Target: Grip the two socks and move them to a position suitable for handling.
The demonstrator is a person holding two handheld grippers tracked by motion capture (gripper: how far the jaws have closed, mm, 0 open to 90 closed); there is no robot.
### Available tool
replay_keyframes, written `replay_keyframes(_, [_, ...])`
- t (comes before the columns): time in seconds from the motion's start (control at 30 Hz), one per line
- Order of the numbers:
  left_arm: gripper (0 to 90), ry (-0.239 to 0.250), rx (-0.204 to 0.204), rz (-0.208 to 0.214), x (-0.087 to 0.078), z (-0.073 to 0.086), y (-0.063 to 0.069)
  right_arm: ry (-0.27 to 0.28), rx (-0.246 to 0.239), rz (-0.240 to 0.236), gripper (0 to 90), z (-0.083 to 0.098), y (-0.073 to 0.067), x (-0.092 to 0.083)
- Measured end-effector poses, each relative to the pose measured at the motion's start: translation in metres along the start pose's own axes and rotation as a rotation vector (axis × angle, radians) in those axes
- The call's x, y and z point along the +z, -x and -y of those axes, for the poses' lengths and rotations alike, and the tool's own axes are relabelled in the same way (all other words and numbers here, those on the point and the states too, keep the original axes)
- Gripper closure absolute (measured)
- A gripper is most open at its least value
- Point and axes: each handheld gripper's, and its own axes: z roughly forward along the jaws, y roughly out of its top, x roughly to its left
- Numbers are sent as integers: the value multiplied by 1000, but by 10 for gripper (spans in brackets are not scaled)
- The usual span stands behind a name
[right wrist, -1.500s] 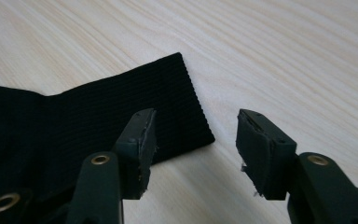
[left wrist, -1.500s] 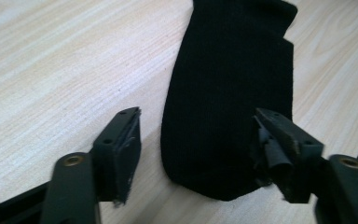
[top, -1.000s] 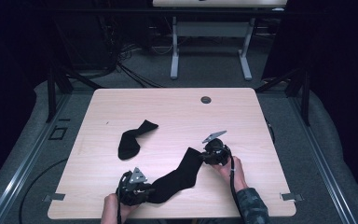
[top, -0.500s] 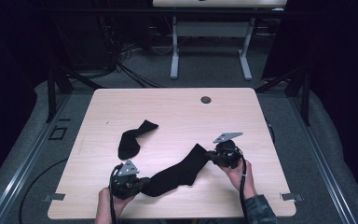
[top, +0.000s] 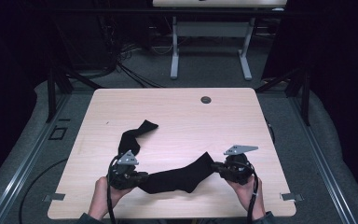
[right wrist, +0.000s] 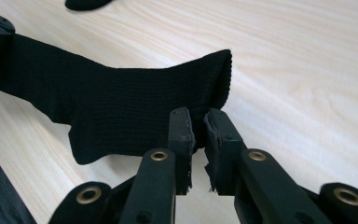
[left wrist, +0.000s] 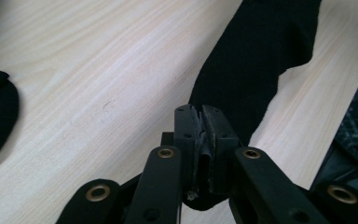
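Now black sock (top: 175, 177) lifted, stretched wider between left gripper (top: 140, 177), right gripper (top: 216, 167)

Black knit cloth sock (right wrist: 121, 116), matt; table (top: 177, 112) smooth pale wood-grain laminate.

No writing, label, brand mark, number or sign can be read anywhere in these views.
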Motion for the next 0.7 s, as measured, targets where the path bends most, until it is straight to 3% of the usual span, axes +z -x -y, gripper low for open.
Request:
replay_keyframes(0.07, [773,-22,-8,-40,13,1,-3,-7,10,20,805,7,-2,5])
replay_keyframes(0.1, [701,-47,-10,-73,23,2,-6,-12,23,27,797,12,-2,9])
replay_keyframes(0.13, [506,-71,-26,-124,36,5,-10,-67,47,39,712,27,-2,25])
replay_keyframes(0.17, [451,-56,-57,-137,38,9,-12,-76,58,47,670,32,-2,29])
replay_keyframes(0.2, [394,-56,-57,-137,38,9,-12,-76,58,47,670,32,-2,29])
replay_keyframes(0.27, [350,18,-80,-162,25,13,-9,-64,59,71,579,40,1,27])
replay_keyframes(0.3, [344,33,-81,-184,19,13,-6,-46,63,76,572,40,2,23])
replay_keyframes(0.37, [338,41,-83,-183,13,14,-4,-25,50,82,559,38,4,18])
replay_keyframes(0.43, [363,51,-95,-145,3,17,3,13,-8,91,566,23,7,7])
replay_keyframes(0.53, [391,30,-84,-117,8,20,10,0,-50,86,571,17,8,9])
replay_keyframes(0.63, [453,-7,-72,-91,24,28,17,-68,-93,75,598,12,9,30])
replay_keyframes(0.7, [482,-14,-70,-89,28,30,18,-78,-105,78,607,13,10,33])
